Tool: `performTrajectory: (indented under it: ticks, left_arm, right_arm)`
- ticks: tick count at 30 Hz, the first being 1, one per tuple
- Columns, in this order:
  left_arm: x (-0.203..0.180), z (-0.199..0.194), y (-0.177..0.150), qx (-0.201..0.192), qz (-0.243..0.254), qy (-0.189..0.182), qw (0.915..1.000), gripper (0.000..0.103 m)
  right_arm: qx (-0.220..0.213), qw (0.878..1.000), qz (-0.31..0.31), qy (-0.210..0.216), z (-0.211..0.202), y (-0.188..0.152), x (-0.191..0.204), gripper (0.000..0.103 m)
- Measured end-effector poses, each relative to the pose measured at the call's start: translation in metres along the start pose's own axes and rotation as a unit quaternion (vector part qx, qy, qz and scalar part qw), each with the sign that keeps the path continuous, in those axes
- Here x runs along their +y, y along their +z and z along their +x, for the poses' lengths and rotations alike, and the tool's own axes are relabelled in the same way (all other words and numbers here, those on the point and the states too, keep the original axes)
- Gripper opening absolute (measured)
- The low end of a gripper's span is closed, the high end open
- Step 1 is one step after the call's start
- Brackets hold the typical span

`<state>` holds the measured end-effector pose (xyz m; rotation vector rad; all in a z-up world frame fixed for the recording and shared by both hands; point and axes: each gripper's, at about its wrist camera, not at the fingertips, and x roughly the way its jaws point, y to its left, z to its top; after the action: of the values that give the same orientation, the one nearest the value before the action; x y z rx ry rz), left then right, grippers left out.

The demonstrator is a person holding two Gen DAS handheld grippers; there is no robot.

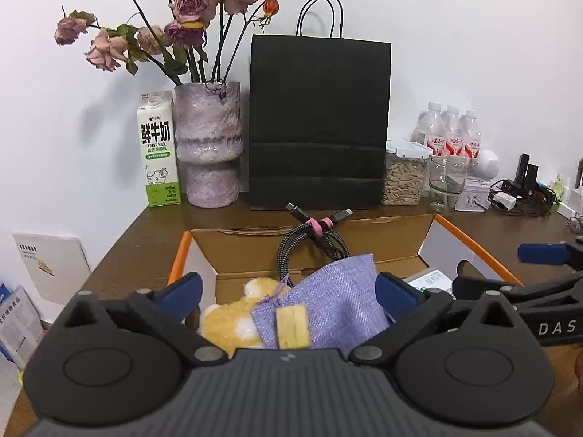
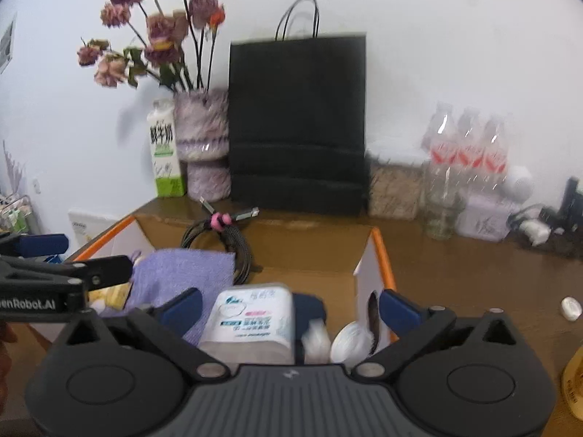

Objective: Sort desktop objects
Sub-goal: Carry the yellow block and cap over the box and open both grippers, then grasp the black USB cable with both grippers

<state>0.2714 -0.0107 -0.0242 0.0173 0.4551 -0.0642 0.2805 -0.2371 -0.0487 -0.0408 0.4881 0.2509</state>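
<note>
While both grippers hang over an open cardboard box (image 1: pixel 393 235) on a brown desk (image 1: pixel 145 229), the sorting looks well along: a coiled cable (image 1: pixel 313 240) bound with a pink tie leans against the box's far wall, a purple cloth pouch (image 1: pixel 335 302) with a wooden tag lies over a yellow plush toy (image 1: pixel 226 322), and a pack of wipes (image 2: pixel 251 318) sits on the right side of the box beside a white round object too blurred to name. The left gripper (image 1: pixel 288 293) stands with its jaws spread wide above the pouch and toy, holding nothing; the right gripper (image 2: pixel 289 307) is likewise spread and empty over the wipes. One small white cap-like piece (image 2: pixel 570 308) lies on the desk outside the box, well apart to the right (possibly the next thing to collect). It is probably light and hard, and may skid on the smooth wood, so a low pinch across its sides seems wisest. The pouch is soft and limp and would sag if lifted by a corner; its bunched neck near the tag offers a firmer hold. The wipes pack should give under pressure, so its short sides suit the pads best. A vase of dried roses (image 1: pixel 207 145), a milk carton (image 1: pixel 158 153) and a black paper bag (image 1: pixel 317 120) line the wall behind.
</note>
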Motion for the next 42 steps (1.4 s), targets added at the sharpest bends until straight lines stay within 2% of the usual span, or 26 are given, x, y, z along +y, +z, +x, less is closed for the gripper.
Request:
performTrajectory:
  ticks: [6, 8, 12, 16, 22, 23, 24, 25, 26, 27, 30, 34, 42]
  left_arm:
    - [-0.006, -0.023, -0.008, 0.003, 0.004, -0.01, 0.9999, 0.103]
    - [-0.01, -0.032, -0.017, 0.011, 0.01, -0.026, 0.9996, 0.103]
    - [-0.025, -0.05, -0.041, 0.042, 0.028, -0.07, 0.9962, 0.103]
    - [-0.046, -0.061, -0.07, 0.083, 0.048, -0.114, 0.9889, 0.103]
    - [-0.074, -0.066, -0.101, 0.113, 0.073, -0.133, 0.9819, 0.103]
    - [-0.077, -0.066, -0.106, 0.118, 0.073, -0.132, 0.9815, 0.1]
    - [-0.079, -0.064, -0.108, 0.124, 0.074, -0.131, 0.9808, 0.085]
    - [-0.08, -0.063, -0.112, 0.131, 0.072, -0.131, 0.98, 0.068]
    - [-0.078, -0.061, -0.113, 0.139, 0.066, -0.137, 0.9787, 0.039]
    - [-0.077, -0.063, -0.113, 0.132, 0.064, -0.129, 0.9808, 0.039]
    - [-0.07, -0.066, -0.112, 0.131, 0.049, -0.135, 0.9809, 0.038]
    - [-0.055, -0.07, -0.108, 0.119, 0.033, -0.118, 0.9853, 0.038]
    - [-0.02, -0.07, -0.098, 0.102, 0.003, -0.088, 0.9908, 0.038]
  right_arm:
    - [0.001, 1.0, 0.0, 0.001, -0.021, -0.006, -0.005, 0.103]
    - [0.002, 1.0, 0.0, 0.0, -0.031, -0.013, -0.008, 0.103]
    - [0.01, 1.0, -0.005, -0.005, -0.054, -0.03, -0.016, 0.103]
    - [0.026, 0.999, -0.011, -0.015, -0.07, -0.051, -0.023, 0.103]
    - [0.054, 0.998, -0.01, -0.024, -0.081, -0.077, -0.032, 0.103]
    - [0.056, 0.998, -0.01, -0.024, -0.083, -0.08, -0.032, 0.103]
    - [0.057, 0.998, -0.009, -0.024, -0.085, -0.082, -0.032, 0.103]
    - [0.059, 0.998, -0.009, -0.023, -0.086, -0.085, -0.033, 0.103]
    - [0.06, 0.998, -0.009, -0.023, -0.087, -0.087, -0.032, 0.103]
    - [0.06, 0.998, -0.008, -0.022, -0.088, -0.088, -0.032, 0.103]
    - [0.064, 0.998, -0.008, -0.016, -0.089, -0.091, -0.029, 0.103]
    - [0.072, 0.997, -0.013, -0.001, -0.082, -0.093, -0.018, 0.103]
    - [0.115, 0.993, -0.026, 0.021, -0.05, -0.1, 0.015, 0.103]
